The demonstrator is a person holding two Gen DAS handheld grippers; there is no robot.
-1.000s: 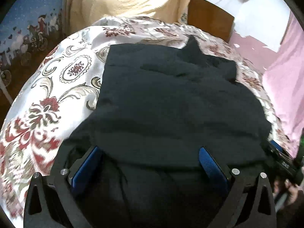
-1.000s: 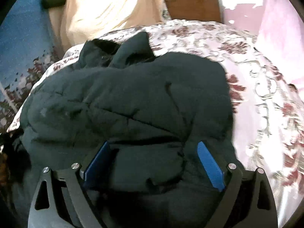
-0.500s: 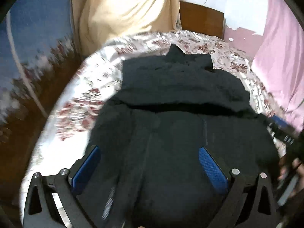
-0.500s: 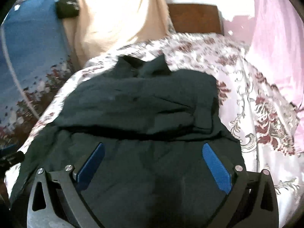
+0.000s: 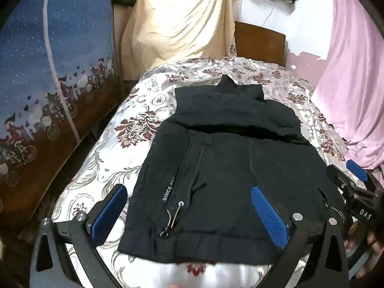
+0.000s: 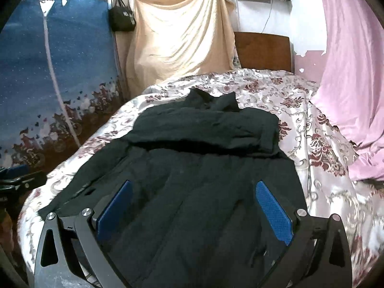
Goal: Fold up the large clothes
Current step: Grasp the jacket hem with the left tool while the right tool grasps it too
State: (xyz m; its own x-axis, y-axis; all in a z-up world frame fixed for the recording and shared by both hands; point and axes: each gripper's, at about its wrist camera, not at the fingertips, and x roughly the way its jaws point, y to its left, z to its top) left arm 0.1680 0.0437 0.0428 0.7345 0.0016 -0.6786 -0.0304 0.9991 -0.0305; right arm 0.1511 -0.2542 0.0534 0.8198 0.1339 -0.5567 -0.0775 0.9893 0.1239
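A black jacket [image 5: 230, 168] lies partly folded on the floral bedspread [image 5: 134, 124], both the left gripper [image 5: 189, 213] and right gripper [image 6: 194, 206] spread wide and empty above it; soft, bulky, probably best grasped at the hem corners.

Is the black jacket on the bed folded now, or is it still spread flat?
Partly folded: the black jacket's upper part lies doubled over its middle, leaving a fold edge across; the lower half stays flat on the floral bedspread.
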